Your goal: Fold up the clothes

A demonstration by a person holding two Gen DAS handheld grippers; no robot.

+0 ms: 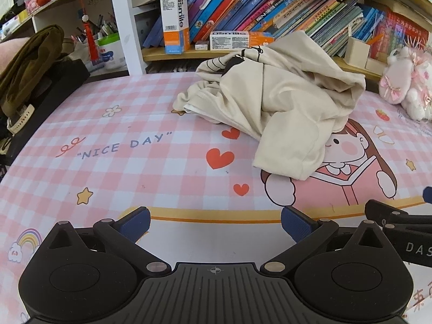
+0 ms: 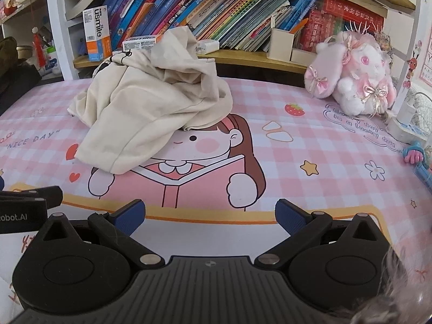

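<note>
A cream garment (image 1: 278, 100) is lying in a crumpled heap on the table (image 1: 135, 145), which is wearing a pink checked cover printed with a cartoon girl and the words "NICE DAY". The heap is sitting toward the far side of the table, just in front of the bookshelf (image 1: 243, 13), and is partly covering the girl's hair. Its long axis is running diagonally: from a bunched, black-printed part at the far left (image 2: 113, 62) down to a flatter, hemmed flap pointing toward the cameras (image 2: 118, 159). The middle is peaking up into a hooded fold.

The left claw (image 1: 215, 222) is hovering low over the near edge of the table, its blue-padded fingers (image 1: 295, 222) spread wide and gripping nothing. The right claw (image 2: 210, 214) is sitting beside it, likewise gaping and empty, well short of the garment. Each claw's body is showing at the edge of the other's view.

A pink plush rabbit (image 2: 353, 78) is resting at the far right of the table, apart from the garment.
</note>
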